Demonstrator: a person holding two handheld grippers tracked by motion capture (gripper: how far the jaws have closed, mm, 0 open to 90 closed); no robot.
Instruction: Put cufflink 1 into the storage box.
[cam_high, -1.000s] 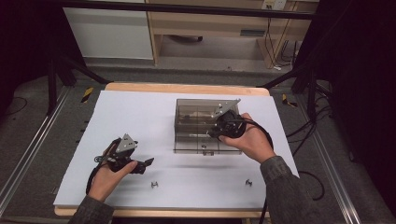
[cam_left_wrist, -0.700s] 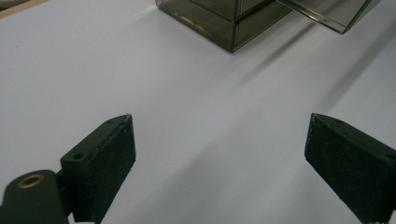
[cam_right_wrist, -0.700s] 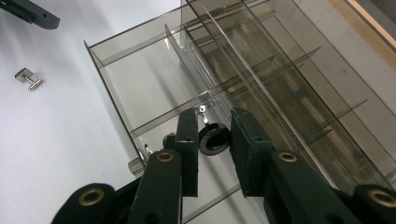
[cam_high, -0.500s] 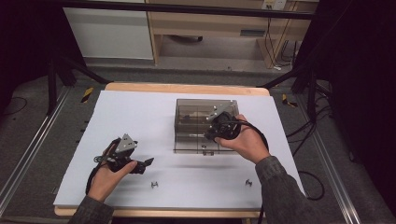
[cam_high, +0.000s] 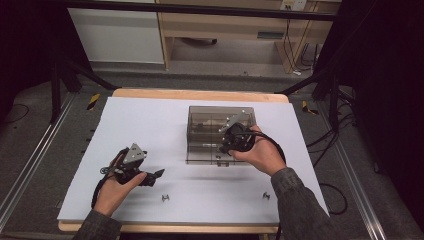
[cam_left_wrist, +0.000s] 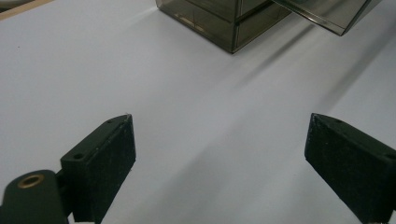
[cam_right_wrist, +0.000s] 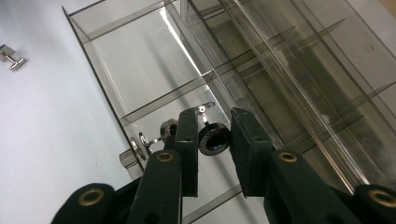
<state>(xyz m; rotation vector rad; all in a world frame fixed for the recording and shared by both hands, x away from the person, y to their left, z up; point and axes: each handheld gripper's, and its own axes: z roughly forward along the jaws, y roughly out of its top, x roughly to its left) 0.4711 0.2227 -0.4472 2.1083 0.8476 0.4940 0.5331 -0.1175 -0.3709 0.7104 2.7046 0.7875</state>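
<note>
Smoked acrylic organizer (cam_high: 210, 120) around cufflink (cam_right_wrist: 214, 139)

From my station I see a white tabletop (cam_high: 150, 130) edged in pale wood, standing on a grey floor (cam_high: 60, 150). Metal rails (cam_high: 30, 165) run along both sides. At the far side stands a light wooden cabinet (cam_high: 225, 25) beside a white panel (cam_high: 117, 35). Black cables (cam_high: 340, 145) trail on the right; the corners lie dark.

Lab/test rig, white-topped table (cam_high: 150, 125), black frame rails (cam_high: 200, 9), loose cables (cam_high: 295, 45), dark curtains (cam_high: 390, 75)
</note>
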